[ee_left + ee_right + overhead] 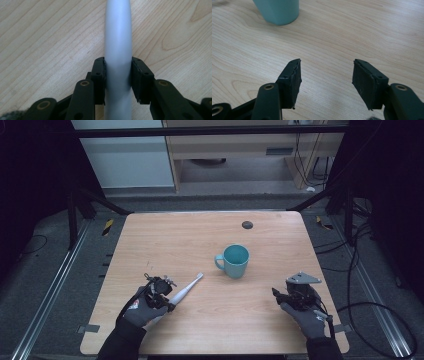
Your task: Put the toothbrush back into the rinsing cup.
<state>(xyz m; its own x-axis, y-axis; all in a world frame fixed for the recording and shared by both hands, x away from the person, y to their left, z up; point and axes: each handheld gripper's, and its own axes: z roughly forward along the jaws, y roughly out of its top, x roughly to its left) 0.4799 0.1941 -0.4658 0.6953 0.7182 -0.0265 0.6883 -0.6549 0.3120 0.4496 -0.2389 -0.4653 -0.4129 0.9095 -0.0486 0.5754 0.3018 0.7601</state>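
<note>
even overhead light on the table (210,245), dark surround; grey handle (118,50) soft-focus up close (no glare), shadows faint.

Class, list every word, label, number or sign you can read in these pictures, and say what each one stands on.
None can be read.
Left glove: a small red-and-white mark, too small to read.
Mug: plain, no print.
Toothbrush: plain handle, no print, also in the left gripper view.
Yellow-and-black hazard tape on the floor: stripes, no words.

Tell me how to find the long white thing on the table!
Start at the wooden table and find the teal mug. Look down-left of it to the left tongs, shut on a slim white toothbrush. It's the long, thin one; the mug is round.
</note>
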